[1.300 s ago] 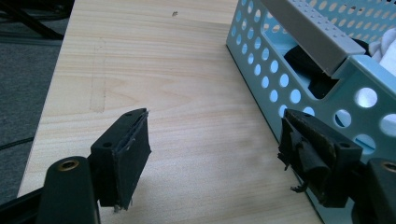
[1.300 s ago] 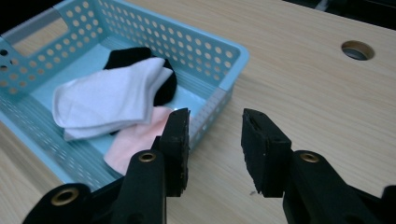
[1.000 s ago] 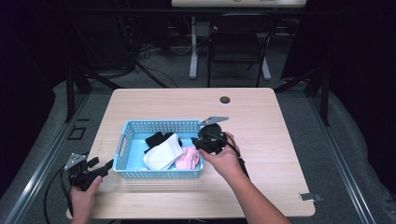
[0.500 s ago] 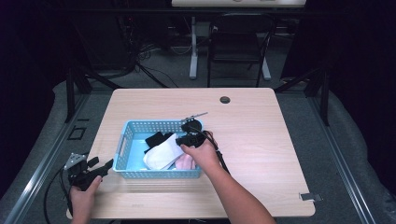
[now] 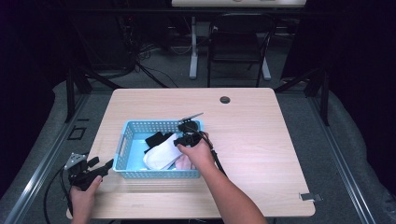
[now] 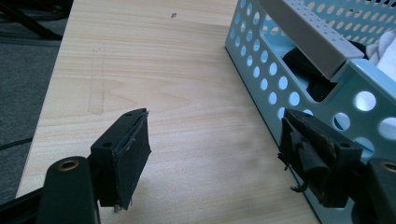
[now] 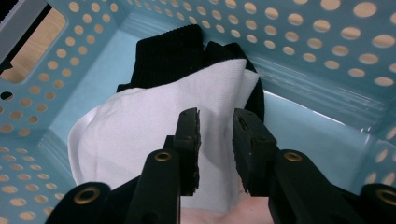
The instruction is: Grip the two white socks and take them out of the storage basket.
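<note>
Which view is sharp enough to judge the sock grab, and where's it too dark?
Right gripper view: crisp on the white sock and black sock, evenly lit. Left gripper view: jaws sharp, the basket's far end softens. High view: table well lit, surroundings nearly black, basket contents small and soft.

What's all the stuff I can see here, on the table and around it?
Table: one, light wood, centre.
Basket: one, light blue, perforated, left half of table.
White cloth: one, in basket, over the black one.
Black cloth: one, in basket.
Pink cloth: one, in basket, near side.
Grommet: one, dark, table's far edge.
Chair: one, black, beyond table.
Left gripper: black, open, beside basket.
Right gripper: black, narrowly open above white cloth.
</note>
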Available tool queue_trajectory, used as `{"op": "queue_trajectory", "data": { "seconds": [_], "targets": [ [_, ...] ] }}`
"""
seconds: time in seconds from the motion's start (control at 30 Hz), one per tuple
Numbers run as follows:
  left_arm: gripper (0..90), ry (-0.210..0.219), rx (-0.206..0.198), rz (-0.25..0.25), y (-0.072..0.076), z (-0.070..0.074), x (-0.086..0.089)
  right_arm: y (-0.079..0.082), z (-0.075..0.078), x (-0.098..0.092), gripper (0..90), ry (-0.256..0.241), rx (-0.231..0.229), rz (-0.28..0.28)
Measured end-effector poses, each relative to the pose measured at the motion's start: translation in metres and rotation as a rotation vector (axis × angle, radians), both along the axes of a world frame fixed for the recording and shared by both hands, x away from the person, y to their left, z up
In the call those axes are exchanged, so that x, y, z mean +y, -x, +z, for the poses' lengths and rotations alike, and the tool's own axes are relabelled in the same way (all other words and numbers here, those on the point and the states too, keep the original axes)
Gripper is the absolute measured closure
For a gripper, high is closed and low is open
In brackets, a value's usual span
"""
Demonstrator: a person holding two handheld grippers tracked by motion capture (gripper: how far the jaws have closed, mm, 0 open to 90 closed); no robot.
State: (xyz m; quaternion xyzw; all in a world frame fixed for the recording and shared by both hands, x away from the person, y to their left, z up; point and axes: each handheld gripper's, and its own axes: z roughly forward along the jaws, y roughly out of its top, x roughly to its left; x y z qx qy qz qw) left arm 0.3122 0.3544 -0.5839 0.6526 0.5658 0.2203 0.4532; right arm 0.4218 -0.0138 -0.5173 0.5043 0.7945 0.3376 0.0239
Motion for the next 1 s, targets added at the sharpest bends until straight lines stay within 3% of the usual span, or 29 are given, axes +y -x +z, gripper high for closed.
{"op": "queue_trajectory", "data": {
  "seconds": [0.2, 0.37, 0.43, 0.47, 0.57, 0.8, 1.0],
  "targets": [
    [24.4, 0.001, -0.001, 0.0, 0.0, 0.0, 0.0, 0.002, -0.002, 0.006, 80.9, 0.014, 0.003, 0.018],
    [24.4, 0.001, -0.001, -0.001, 0.0, 0.0, 0.0, 0.01, 0.001, 0.01, 87.6, 0.028, -0.07, 0.048],
    [24.4, 0.001, -0.002, 0.0, 0.0, 0.0, 0.0, 0.011, 0.002, 0.011, 87.8, 0.029, -0.079, 0.052],
    [24.4, -0.001, 0.002, -0.001, 0.0, 0.001, 0.0, 0.017, 0.006, 0.013, 88.1, 0.024, -0.116, 0.062],
    [24.4, 0.001, -0.002, 0.001, 0.0, 0.0, 0.0, 0.025, 0.013, 0.015, 88.3, 0.02, -0.167, 0.085],
    [24.4, 0.001, -0.002, 0.0, 0.0, 0.0, -0.001, 0.059, 0.039, 0.019, 88.6, -0.027, -0.369, 0.153],
    [24.4, -0.001, -0.003, -0.001, 0.0, 0.0, -0.001, 0.076, 0.055, 0.014, 88.7, -0.079, -0.448, 0.168]
  ]
}}
